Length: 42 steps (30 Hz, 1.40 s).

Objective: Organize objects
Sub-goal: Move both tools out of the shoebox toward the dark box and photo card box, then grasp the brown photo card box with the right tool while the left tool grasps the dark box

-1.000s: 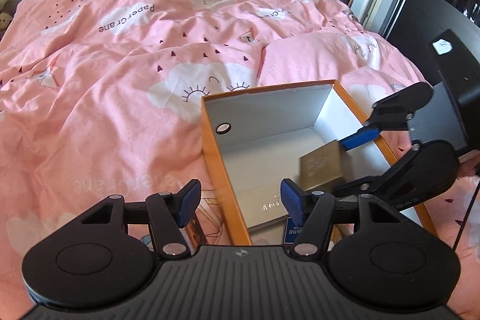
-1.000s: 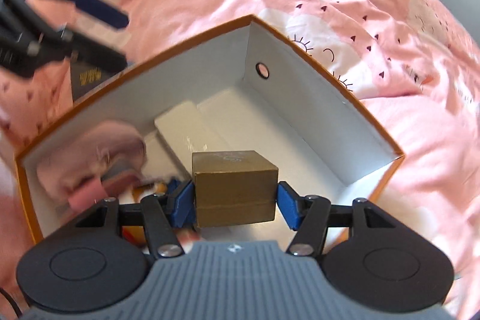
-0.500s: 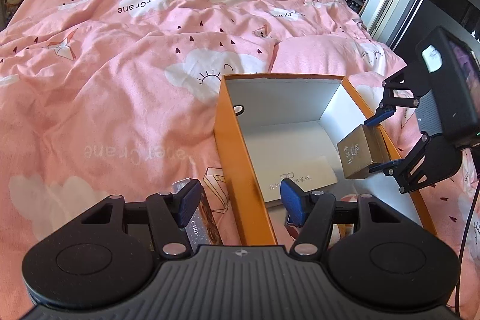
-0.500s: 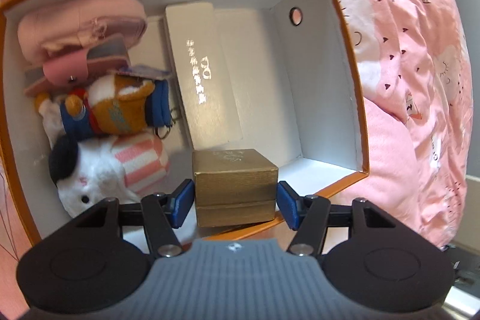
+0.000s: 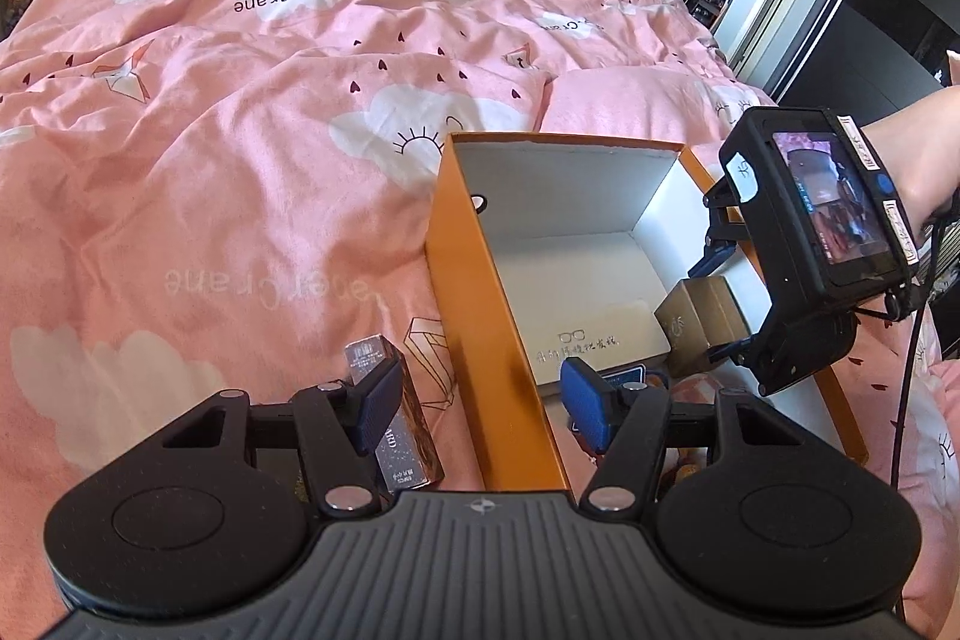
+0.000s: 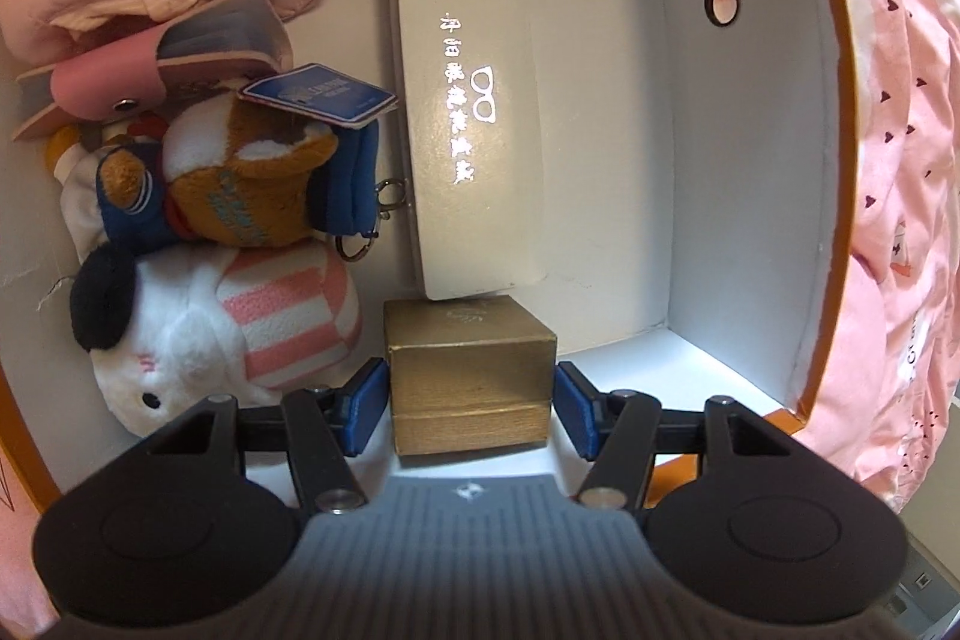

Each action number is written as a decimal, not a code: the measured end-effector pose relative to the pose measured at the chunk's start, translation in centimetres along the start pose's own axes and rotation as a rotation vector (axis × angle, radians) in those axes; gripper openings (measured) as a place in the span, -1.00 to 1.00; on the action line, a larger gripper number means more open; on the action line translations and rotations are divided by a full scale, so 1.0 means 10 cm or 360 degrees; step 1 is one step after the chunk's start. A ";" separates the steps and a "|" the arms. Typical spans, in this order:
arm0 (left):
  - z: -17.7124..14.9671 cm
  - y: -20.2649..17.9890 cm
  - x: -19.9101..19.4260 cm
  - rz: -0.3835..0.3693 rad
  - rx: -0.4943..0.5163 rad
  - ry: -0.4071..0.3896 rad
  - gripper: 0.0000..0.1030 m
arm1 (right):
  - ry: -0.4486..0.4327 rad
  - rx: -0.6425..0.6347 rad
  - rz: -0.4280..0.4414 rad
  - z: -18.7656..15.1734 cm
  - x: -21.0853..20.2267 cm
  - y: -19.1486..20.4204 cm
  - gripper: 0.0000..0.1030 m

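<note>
Right tongs [image 6: 468, 403] grip the gold box [image 6: 471, 376] low inside the orange box [image 5: 480, 280], beside the glasses case [image 6: 468, 100]; I'd set it flat before letting go. Left tongs [image 5: 480, 400] hang wide, empty

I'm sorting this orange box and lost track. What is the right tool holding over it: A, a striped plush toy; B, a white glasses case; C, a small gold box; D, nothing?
C: the small gold box sits clamped between the blue pads of the right tool, above the orange box.
</note>
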<state>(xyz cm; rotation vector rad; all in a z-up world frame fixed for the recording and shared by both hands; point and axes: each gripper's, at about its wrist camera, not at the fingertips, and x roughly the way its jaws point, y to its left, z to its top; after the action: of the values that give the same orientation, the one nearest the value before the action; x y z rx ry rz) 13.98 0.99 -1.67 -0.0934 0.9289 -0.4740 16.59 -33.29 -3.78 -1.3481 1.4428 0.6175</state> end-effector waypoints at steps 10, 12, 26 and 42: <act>-0.08 -0.08 0.01 0.0033 0.0028 0.0015 0.35 | -0.0034 0.0060 -0.0004 -0.12 -0.04 0.00 0.31; -0.09 -0.10 -0.01 0.0047 0.0040 0.0007 0.33 | -0.0058 0.0086 -0.0019 -0.17 -0.11 -0.01 0.31; -0.18 -0.14 -0.23 0.0144 0.0051 -0.0055 0.20 | -0.0715 0.0635 -0.0008 -0.28 -1.07 -0.02 0.31; -0.30 0.52 -0.66 0.0301 -0.0207 -0.0090 0.20 | -0.1217 0.0836 0.0167 0.55 -1.35 0.43 0.30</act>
<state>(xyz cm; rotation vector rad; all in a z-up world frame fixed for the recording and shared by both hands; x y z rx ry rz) 10.15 8.83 0.05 -0.1347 0.9030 -0.2345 12.31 -21.90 5.35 -0.5266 0.9421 0.6627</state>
